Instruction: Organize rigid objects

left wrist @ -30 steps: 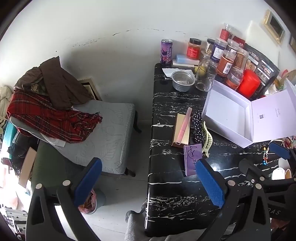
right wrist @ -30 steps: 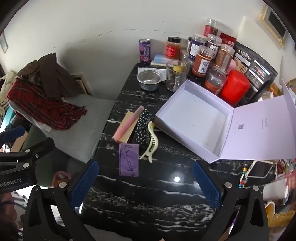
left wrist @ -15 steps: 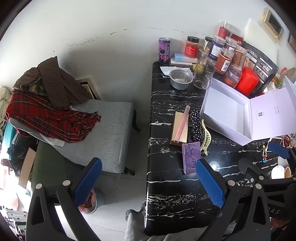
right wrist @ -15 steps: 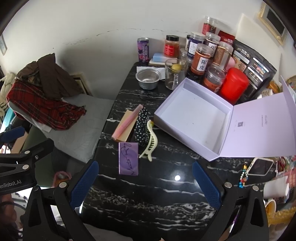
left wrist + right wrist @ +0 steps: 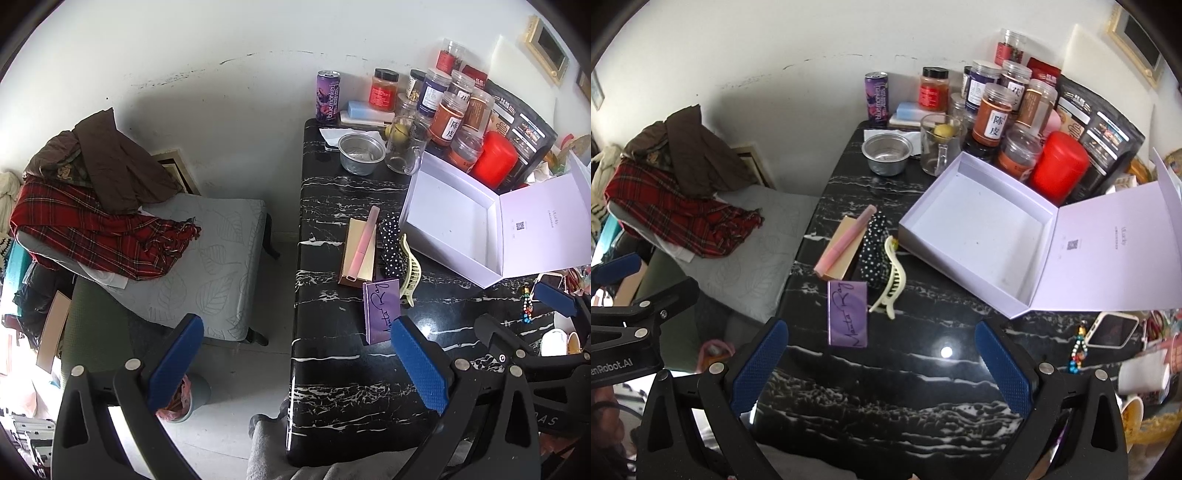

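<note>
On the black marble table [image 5: 886, 387] lie a purple card box [image 5: 848, 314] [image 5: 382, 311], a cream hair claw [image 5: 891, 288] [image 5: 410, 274], a black polka-dot piece [image 5: 873, 251] [image 5: 390, 248] and a pink stick on a tan box [image 5: 842, 245] [image 5: 360, 248]. An empty white box with its lid open [image 5: 982, 225] [image 5: 454, 221] sits to their right. My right gripper [image 5: 881, 363] hangs open above the table's near part, short of the purple box. My left gripper [image 5: 295, 363] is open too, straddling the table's left edge, holding nothing.
Jars, a red canister [image 5: 1058, 166], a purple can [image 5: 876, 98], a steel bowl [image 5: 886, 153] and a glass mug [image 5: 940, 142] crowd the table's far end. A phone [image 5: 1112, 328] and beads lie at right. A stool with red plaid cloth [image 5: 96, 229] stands left.
Both grippers have drawn slightly back and up from the table; the objects look a little smaller and farther. Nothing on the table moved.
</note>
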`<action>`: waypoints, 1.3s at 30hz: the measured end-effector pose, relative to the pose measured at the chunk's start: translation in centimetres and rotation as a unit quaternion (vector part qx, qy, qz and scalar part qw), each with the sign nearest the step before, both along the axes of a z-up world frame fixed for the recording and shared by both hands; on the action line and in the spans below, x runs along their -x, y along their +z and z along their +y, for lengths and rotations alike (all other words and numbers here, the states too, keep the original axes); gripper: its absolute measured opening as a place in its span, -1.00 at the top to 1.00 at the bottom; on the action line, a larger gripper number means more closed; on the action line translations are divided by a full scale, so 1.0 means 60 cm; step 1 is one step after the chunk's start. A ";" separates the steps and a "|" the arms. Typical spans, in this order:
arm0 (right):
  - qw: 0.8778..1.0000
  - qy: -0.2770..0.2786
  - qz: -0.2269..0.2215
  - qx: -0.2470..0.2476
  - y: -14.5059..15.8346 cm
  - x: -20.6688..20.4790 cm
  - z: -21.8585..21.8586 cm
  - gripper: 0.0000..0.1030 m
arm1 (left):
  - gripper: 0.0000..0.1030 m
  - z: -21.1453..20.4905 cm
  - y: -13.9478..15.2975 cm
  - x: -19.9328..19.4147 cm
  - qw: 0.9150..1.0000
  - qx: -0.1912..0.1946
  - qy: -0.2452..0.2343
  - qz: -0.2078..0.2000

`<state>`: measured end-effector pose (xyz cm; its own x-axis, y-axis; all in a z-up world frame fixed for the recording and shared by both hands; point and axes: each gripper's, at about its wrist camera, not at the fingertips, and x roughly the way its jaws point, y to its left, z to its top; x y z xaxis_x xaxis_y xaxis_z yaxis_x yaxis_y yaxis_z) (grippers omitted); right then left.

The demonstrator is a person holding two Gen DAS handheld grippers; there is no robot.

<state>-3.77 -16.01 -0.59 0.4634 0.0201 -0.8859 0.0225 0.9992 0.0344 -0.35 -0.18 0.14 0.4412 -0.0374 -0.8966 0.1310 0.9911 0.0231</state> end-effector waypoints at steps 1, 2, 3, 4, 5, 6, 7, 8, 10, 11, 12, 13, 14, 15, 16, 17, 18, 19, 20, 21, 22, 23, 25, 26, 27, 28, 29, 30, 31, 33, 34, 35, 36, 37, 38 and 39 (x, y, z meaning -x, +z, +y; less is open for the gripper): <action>1.000 0.000 0.000 0.000 0.000 0.000 0.000 -1.00 | -1.00 0.000 0.000 0.000 1.000 0.000 0.000 0.000; 1.000 0.000 0.001 -0.001 -0.001 0.000 0.001 -1.00 | -1.00 0.000 0.000 0.000 1.000 0.000 -0.001 0.000; 1.000 0.000 0.002 -0.001 -0.002 -0.001 0.000 -1.00 | -1.00 -0.001 0.000 0.000 1.000 0.000 -0.001 0.001; 1.000 0.000 0.002 -0.001 -0.002 -0.001 0.000 -1.00 | -1.00 -0.002 0.000 0.000 1.000 0.001 -0.001 0.001; 1.000 0.000 0.002 -0.001 -0.002 0.000 0.000 -1.00 | -1.00 -0.001 0.000 0.000 1.000 0.001 -0.002 0.001; 1.000 0.000 0.002 -0.001 -0.002 -0.001 0.000 -1.00 | -1.00 -0.002 0.000 -0.001 1.000 0.002 -0.002 0.001; 1.000 0.000 0.002 -0.001 -0.002 -0.001 0.000 -1.00 | -1.00 -0.002 0.001 -0.001 1.000 0.002 -0.002 0.001; 1.000 0.000 0.002 -0.001 -0.002 0.000 0.000 -1.00 | -1.00 -0.002 0.001 -0.001 1.000 0.002 -0.002 0.001; 1.000 -0.001 0.001 -0.001 -0.002 0.000 0.000 -1.00 | -1.00 -0.002 0.002 -0.001 1.000 0.003 -0.001 0.001; 1.000 -0.002 0.001 -0.001 -0.001 0.000 -0.001 -1.00 | -1.00 -0.002 0.002 -0.001 1.000 0.002 -0.001 0.001; 1.000 -0.002 0.001 -0.001 -0.001 0.000 -0.001 -1.00 | -1.00 -0.002 0.002 -0.001 1.000 0.002 -0.001 0.001; 1.000 -0.002 0.002 -0.001 -0.001 0.000 -0.001 -1.00 | -1.00 -0.002 0.002 -0.001 1.000 0.002 -0.002 0.001; 1.000 -0.002 0.002 -0.001 -0.001 0.000 -0.001 -1.00 | -1.00 -0.003 0.002 -0.001 1.000 0.002 -0.002 0.001; 1.000 -0.002 0.002 -0.001 -0.001 -0.001 -0.001 -1.00 | -1.00 -0.002 0.002 -0.001 1.000 0.002 -0.002 0.001; 1.000 -0.001 0.002 -0.001 -0.001 -0.001 -0.001 -1.00 | -1.00 -0.003 0.003 -0.002 1.000 0.002 -0.002 0.002; 1.000 -0.001 0.002 -0.001 -0.001 -0.001 -0.001 -1.00 | -1.00 -0.004 0.003 -0.002 1.000 0.002 -0.002 0.002; 1.000 -0.001 0.002 -0.001 -0.001 0.000 -0.001 -1.00 | -1.00 -0.005 0.003 -0.003 1.000 0.002 -0.003 0.002; 1.000 -0.001 0.001 -0.001 -0.001 -0.001 -0.001 -1.00 | -1.00 -0.006 0.003 -0.002 1.000 0.001 -0.003 0.002; 1.000 -0.001 0.001 -0.001 -0.001 -0.001 -0.002 -1.00 | -1.00 -0.007 0.004 -0.002 1.000 0.001 -0.004 0.002; 1.000 -0.001 0.001 -0.001 -0.001 0.000 -0.002 -1.00 | -1.00 -0.006 0.003 -0.002 1.000 0.002 -0.003 0.002; 1.000 -0.002 0.001 -0.001 -0.001 0.000 -0.003 -1.00 | -1.00 -0.006 0.003 -0.003 1.000 0.002 -0.003 0.002; 1.000 -0.002 0.001 -0.001 -0.001 0.000 -0.003 -1.00 | -1.00 -0.007 0.003 -0.003 1.000 0.002 -0.003 0.002; 1.000 -0.001 0.003 0.000 -0.001 0.000 -0.003 -1.00 | -1.00 -0.007 0.002 -0.003 1.000 0.003 -0.003 0.004; 1.000 -0.001 0.004 0.001 -0.001 0.000 -0.003 -1.00 | -1.00 -0.006 0.002 -0.004 1.000 0.004 -0.003 0.005; 1.000 0.000 0.004 0.001 0.000 0.000 -0.003 -1.00 | -1.00 -0.006 0.000 -0.004 1.000 0.004 -0.003 0.006; 1.000 0.001 0.004 0.002 -0.001 0.000 -0.002 -1.00 | -1.00 -0.006 -0.001 -0.004 1.000 0.005 -0.004 0.006; 1.000 0.001 0.006 0.002 -0.002 -0.001 -0.002 -1.00 | -1.00 -0.006 -0.002 -0.005 1.000 0.005 -0.004 0.007; 1.000 0.002 0.008 0.003 -0.003 -0.003 0.000 -1.00 | -1.00 -0.006 -0.004 -0.005 1.000 0.005 -0.004 0.009; 1.000 0.002 0.009 0.003 -0.004 -0.003 0.000 -1.00 | -1.00 -0.005 -0.006 -0.007 1.000 0.006 -0.005 0.010; 1.000 0.001 0.011 0.004 -0.006 -0.006 0.001 -1.00 | -1.00 -0.005 -0.010 -0.010 1.000 0.008 -0.006 0.014; 1.000 0.001 0.012 0.002 -0.008 -0.007 0.000 -1.00 | -1.00 -0.004 -0.012 -0.012 1.000 0.009 -0.007 0.015; 1.000 -0.001 0.013 0.000 -0.010 -0.008 -0.001 -1.00 | -1.00 -0.004 -0.014 -0.014 1.000 0.010 -0.007 0.016; 1.000 -0.002 0.014 -0.002 -0.010 -0.011 -0.002 -1.00 | -1.00 -0.005 -0.018 -0.017 1.000 0.009 -0.008 0.017; 1.000 -0.003 0.014 -0.003 -0.012 -0.012 -0.003 -1.00 | -1.00 -0.006 -0.020 -0.019 1.000 0.008 -0.009 0.018; 1.000 -0.005 0.015 -0.004 -0.015 -0.014 -0.004 -1.00 | -1.00 -0.006 -0.023 -0.021 1.000 0.007 -0.010 0.018; 1.000 -0.006 0.016 -0.005 -0.018 -0.015 -0.005 -1.00 | -1.00 -0.007 -0.028 -0.024 1.000 0.005 -0.012 0.021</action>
<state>-2.86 -16.33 -1.65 0.4346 0.0223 -0.9004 0.0367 0.9984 0.0425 1.12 -0.62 -1.53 0.4029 -0.0561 -0.9135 0.1545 0.9880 0.0075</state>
